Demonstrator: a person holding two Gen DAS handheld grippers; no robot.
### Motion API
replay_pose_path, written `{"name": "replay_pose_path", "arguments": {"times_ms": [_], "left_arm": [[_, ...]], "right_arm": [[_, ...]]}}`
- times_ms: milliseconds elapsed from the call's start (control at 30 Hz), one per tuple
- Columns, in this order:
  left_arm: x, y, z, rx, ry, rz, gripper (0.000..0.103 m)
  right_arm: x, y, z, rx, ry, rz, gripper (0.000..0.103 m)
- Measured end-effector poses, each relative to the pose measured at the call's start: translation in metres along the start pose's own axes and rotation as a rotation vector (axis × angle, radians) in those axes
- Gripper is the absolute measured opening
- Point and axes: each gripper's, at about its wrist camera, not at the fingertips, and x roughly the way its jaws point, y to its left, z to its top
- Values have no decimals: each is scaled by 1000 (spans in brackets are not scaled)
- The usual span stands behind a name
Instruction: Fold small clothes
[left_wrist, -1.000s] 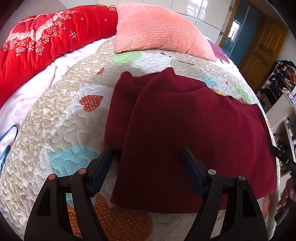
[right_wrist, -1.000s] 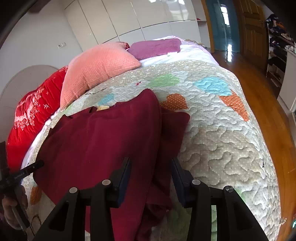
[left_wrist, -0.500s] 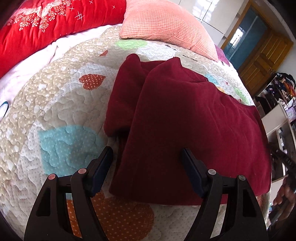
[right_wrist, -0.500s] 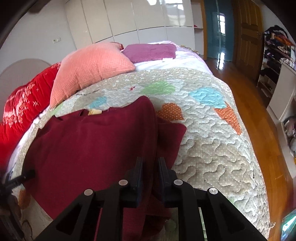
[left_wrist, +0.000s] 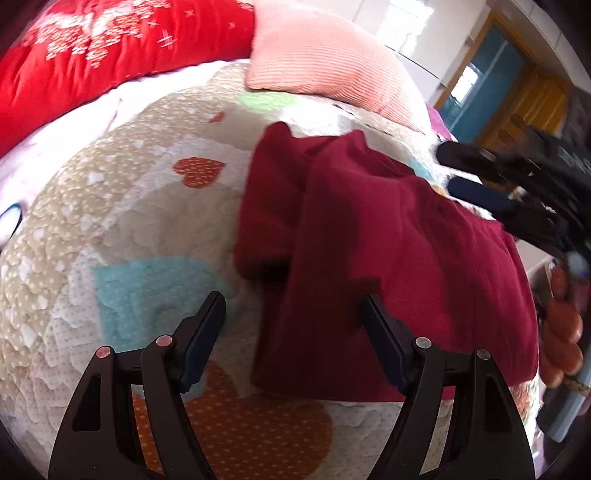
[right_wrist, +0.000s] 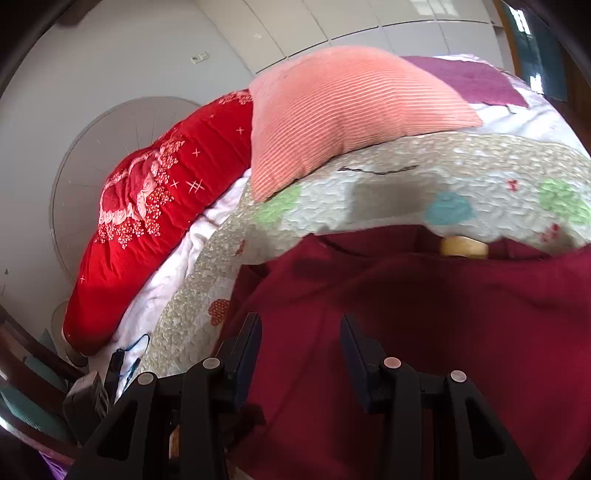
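A dark red garment (left_wrist: 388, 258) lies on the patchwork quilt (left_wrist: 129, 229), with one side folded over so a sleeve part sticks out at its left. My left gripper (left_wrist: 293, 314) is open and empty, low over the garment's near left edge. My right gripper (right_wrist: 299, 332) is open and empty, over the garment (right_wrist: 424, 325); it also shows in the left wrist view (left_wrist: 517, 184) above the garment's far right part. A tan label (right_wrist: 463, 246) shows at the collar.
A salmon ribbed pillow (right_wrist: 343, 114) and a red embroidered duvet (right_wrist: 155, 206) lie at the head of the bed. A purple cloth (right_wrist: 469, 79) lies behind the pillow. A doorway (left_wrist: 476, 85) is at the far right. Cables and boxes (right_wrist: 110, 373) sit beside the bed.
My right gripper has opened after being shut and swung left across the garment toward its other side. My left gripper stayed open, with little movement.
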Motion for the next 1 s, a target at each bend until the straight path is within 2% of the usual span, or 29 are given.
{"name": "replay_pose_path", "arguments": {"times_ms": [133,200,267,300,333,367,433,567,667,767,867,933,1000], "left_arm": [[-2,9,2,-24,17,-10,76],[0,10,2,-20,23,-12,76],[1,12,3,-27,30,-18,76],[0,12,3,-29,30,-20,76],[1,12,3,-31,30,-22,76],[1,13,3,-35,32,-24,76],[3,14,5,-41,35,-30,76],[2,13,5,-45,33,-31,76],[3,12,6,-40,31,-25,76],[5,12,7,-36,31,-23,76],[6,13,8,-34,32,-25,76],[6,13,8,-35,33,-27,76],[7,15,9,-36,33,-29,76]], "right_arm": [[62,17,21,21,76,-44,42],[91,15,27,19,140,-124,42],[107,12,28,16,169,-133,35],[106,10,28,-3,158,-143,27],[106,11,29,-24,145,-154,13],[105,11,30,-37,136,-156,8],[101,16,35,-50,113,-139,6],[94,36,40,-112,69,-126,6],[110,36,35,-121,97,-140,6],[112,23,29,-83,116,-101,7],[85,12,29,-7,80,0,18],[69,13,28,-14,48,13,29],[56,14,26,-33,13,7,30]]}}
